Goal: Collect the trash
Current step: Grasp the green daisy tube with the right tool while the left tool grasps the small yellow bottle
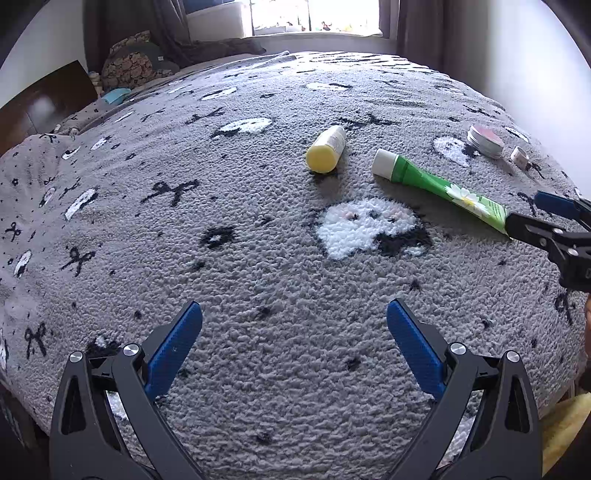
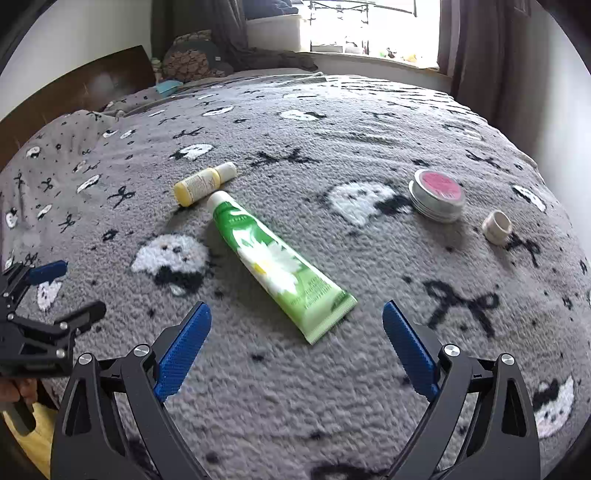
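On the grey patterned blanket (image 1: pixel 258 277) (image 2: pixel 332 369) lie a green tube (image 1: pixel 439 186) (image 2: pixel 277 264) with a white cap, a small yellow bottle (image 1: pixel 325 148) (image 2: pixel 204 183), a round metal tin (image 1: pixel 485 141) (image 2: pixel 437 195) with a pink lid, and a small white ring-shaped cap (image 1: pixel 519 157) (image 2: pixel 497 226). My left gripper (image 1: pixel 294 332) (image 2: pixel 70 288) hovers open over bare blanket, well short of the bottle. My right gripper (image 2: pixel 297 332) (image 1: pixel 532 214) stands open just before the tube's crimped end, with nothing held.
A dark wooden headboard (image 1: pixel 44 103) (image 2: pixel 85 81) and pillows (image 1: pixel 133 66) stand at the far left. A window (image 1: pixel 314 14) with curtains is beyond the bed. A white wall (image 1: pixel 535 74) runs along the right side. Something yellow (image 1: pixel 565 424) lies below the bed's near edge.
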A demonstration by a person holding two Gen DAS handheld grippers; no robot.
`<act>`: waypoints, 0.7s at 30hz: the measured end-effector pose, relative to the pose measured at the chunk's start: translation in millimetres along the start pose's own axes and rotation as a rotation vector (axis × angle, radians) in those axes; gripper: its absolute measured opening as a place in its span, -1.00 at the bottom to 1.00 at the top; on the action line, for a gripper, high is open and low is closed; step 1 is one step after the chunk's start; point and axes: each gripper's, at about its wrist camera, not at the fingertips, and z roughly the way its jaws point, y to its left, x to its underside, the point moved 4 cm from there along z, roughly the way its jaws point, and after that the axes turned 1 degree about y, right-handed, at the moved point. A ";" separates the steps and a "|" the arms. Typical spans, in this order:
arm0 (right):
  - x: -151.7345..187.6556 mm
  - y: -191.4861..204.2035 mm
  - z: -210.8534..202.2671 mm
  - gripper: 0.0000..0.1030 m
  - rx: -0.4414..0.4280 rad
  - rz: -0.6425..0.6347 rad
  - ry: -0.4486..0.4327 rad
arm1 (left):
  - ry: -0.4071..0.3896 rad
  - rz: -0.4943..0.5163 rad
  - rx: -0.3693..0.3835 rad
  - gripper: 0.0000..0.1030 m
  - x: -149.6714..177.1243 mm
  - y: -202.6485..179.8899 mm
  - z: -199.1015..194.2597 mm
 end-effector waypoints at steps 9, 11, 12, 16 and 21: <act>-34.5 36.0 60.3 0.46 -0.013 -0.074 0.042 | 0.009 0.015 0.055 0.84 -5.3 3.2 4.2; -36.2 38.7 69.9 0.38 -0.007 -0.081 0.060 | 0.010 0.009 0.062 0.84 -4.3 5.9 4.2; -36.8 39.5 74.3 0.38 -0.001 -0.083 0.066 | 0.010 0.005 0.064 0.84 -3.7 7.5 4.1; -40.7 40.1 87.8 0.32 0.004 -0.077 0.077 | 0.007 0.002 0.065 0.84 -3.0 11.3 3.4; -46.3 36.5 93.9 -0.11 -0.029 -0.041 0.072 | -0.002 -0.009 0.069 0.84 -3.7 17.7 0.9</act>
